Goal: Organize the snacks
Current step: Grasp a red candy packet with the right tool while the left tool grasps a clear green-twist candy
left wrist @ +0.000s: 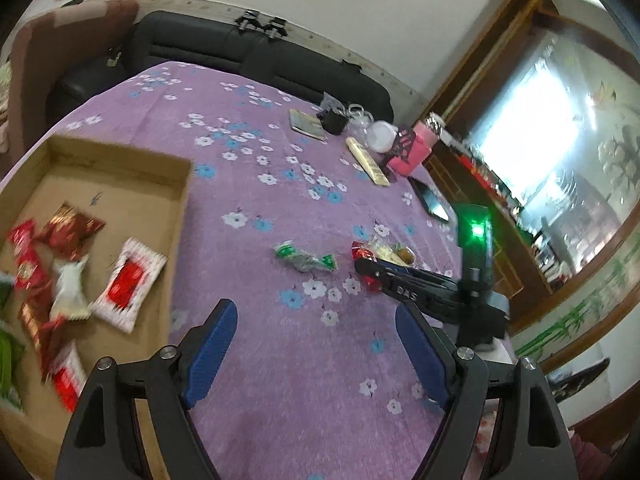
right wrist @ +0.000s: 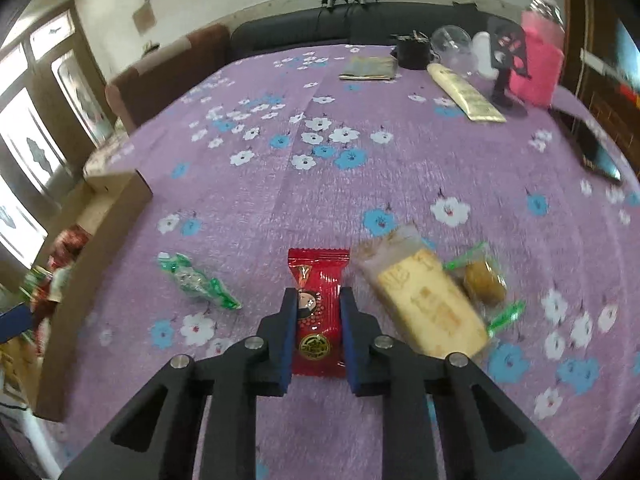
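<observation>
A cardboard box (left wrist: 182,200) at the left holds several wrapped snacks, among them a red and white packet (left wrist: 128,284). On the purple flowered cloth lie a green candy (left wrist: 306,258), a red snack packet (right wrist: 318,312), a pale biscuit bar (right wrist: 430,304) and a brown candy in clear wrap (right wrist: 484,282). My left gripper (left wrist: 316,320) is open and empty above the cloth beside the box. My right gripper (right wrist: 318,300) is shut on the red snack packet, its jaws pressing both sides; it also shows in the left wrist view (left wrist: 366,266).
At the far right of the table stand a pink container (right wrist: 538,64), a clear cup (right wrist: 452,44), a black pouch (right wrist: 412,54), a long cream packet (right wrist: 464,94), a flat booklet (right wrist: 368,68) and a phone (right wrist: 600,152). A dark sofa (left wrist: 240,52) lies behind.
</observation>
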Demonstrator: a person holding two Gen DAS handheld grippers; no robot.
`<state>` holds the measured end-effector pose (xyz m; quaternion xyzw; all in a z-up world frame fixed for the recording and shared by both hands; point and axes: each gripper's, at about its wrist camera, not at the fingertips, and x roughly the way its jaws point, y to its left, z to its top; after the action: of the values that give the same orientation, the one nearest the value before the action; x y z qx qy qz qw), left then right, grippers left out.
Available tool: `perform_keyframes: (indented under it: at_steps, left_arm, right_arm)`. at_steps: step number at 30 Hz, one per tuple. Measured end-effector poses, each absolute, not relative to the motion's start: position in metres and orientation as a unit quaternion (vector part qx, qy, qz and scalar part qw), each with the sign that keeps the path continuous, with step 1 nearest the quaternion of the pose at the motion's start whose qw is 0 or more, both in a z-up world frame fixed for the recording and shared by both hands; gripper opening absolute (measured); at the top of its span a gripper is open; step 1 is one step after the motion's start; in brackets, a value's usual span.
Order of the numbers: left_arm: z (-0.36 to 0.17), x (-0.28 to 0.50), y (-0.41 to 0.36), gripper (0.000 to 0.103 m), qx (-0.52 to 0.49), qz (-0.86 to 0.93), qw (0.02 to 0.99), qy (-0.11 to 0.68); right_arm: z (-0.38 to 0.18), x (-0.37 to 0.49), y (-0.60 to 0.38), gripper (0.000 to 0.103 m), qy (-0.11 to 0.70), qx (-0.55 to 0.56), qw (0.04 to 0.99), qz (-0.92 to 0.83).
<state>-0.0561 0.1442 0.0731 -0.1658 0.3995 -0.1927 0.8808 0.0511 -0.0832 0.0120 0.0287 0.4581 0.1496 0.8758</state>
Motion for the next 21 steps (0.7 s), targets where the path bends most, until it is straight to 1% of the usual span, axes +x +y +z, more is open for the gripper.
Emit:
perform_keyframes:
  at_steps: [6, 9, 13, 15, 16, 17, 18, 19, 21]
  left_arm:
    - [0.052, -0.011, 0.098, 0.084, -0.084, -0.201, 0.868, 0.447]
    - [0.044, 0.007, 0.079, 0.084, -0.05, -0.192, 0.871, 0.45]
    - [0.037, 0.031, 0.055, 0.084, 0.014, -0.189, 0.882, 0.431]
    - [0.028, 0.042, 0.045, 0.083, 0.05, -0.186, 0.878, 0.439]
    - [0.023, 0.045, 0.043, 0.079, 0.059, -0.189, 0.871, 0.45]
    - [0.02, 0.044, 0.04, 0.06, 0.066, -0.196, 0.864, 0.46]
    - [0.016, 0.039, 0.037, 0.044, 0.074, -0.208, 0.854, 0.471]
    - [0.015, 0.035, 0.036, 0.04, 0.078, -0.213, 0.85, 0.475]
    - [0.014, 0.021, 0.035, 0.039, 0.095, -0.219, 0.849, 0.471]
  right_arm:
    - [0.01, 0.044, -0.101, 0.019, 0.445, 0.082, 0.877, 0.164]
    - [0.008, 0.047, -0.108, 0.019, 0.448, 0.107, 0.87, 0.175]
    - [0.006, 0.049, -0.114, 0.019, 0.45, 0.131, 0.863, 0.187]
    - [0.006, 0.049, -0.114, 0.019, 0.452, 0.135, 0.861, 0.189]
    - [0.006, 0.049, -0.115, 0.019, 0.452, 0.135, 0.861, 0.189]
    - [0.006, 0.049, -0.115, 0.019, 0.452, 0.136, 0.861, 0.189]
    - [0.006, 0.049, -0.115, 0.019, 0.453, 0.136, 0.861, 0.189]
    - [0.006, 0.049, -0.115, 0.019, 0.453, 0.137, 0.86, 0.188]
    - [0.006, 0.05, -0.115, 0.019, 0.455, 0.138, 0.86, 0.189]
